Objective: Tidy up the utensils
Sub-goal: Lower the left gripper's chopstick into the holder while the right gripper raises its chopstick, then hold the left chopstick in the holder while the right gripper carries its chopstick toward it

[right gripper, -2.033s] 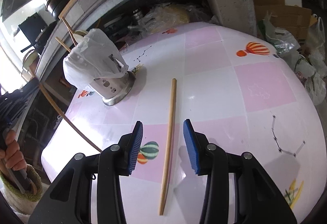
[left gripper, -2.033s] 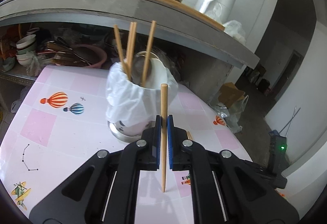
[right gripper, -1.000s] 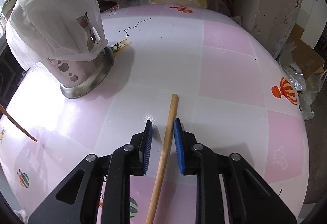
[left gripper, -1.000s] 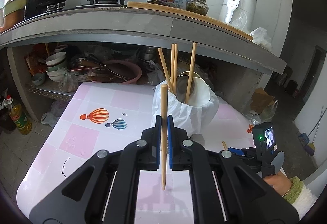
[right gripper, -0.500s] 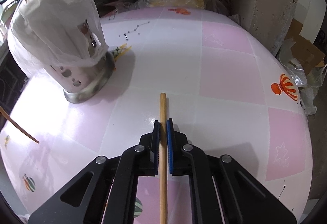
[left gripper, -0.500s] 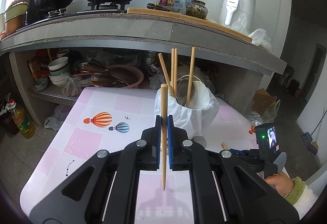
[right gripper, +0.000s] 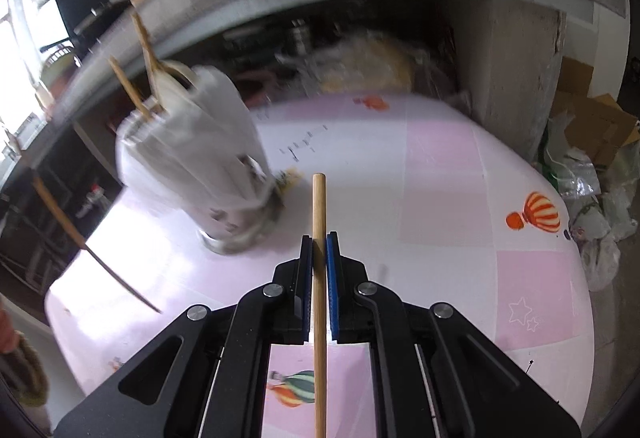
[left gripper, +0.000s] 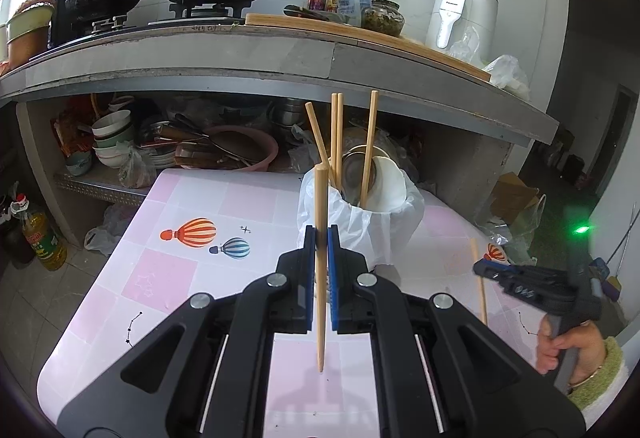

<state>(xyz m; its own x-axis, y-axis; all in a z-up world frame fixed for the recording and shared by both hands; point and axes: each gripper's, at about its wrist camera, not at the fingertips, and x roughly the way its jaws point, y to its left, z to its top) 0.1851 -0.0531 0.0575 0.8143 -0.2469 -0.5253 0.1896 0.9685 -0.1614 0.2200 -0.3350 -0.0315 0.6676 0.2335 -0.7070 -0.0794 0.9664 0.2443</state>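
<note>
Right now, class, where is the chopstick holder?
In the left wrist view, the chopstick holder stands on the pink table, just beyond the left gripper, below the stone counter.

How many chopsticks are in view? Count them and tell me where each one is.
6: four standing in the bag-lined holder at; one in the left tool; one in the right tool. More may hide inside.

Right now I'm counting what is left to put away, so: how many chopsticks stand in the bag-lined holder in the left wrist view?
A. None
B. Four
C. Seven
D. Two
B: four chopsticks rise from the holder, two of them close together, while the left gripper and the right gripper each clamp one more.
</note>
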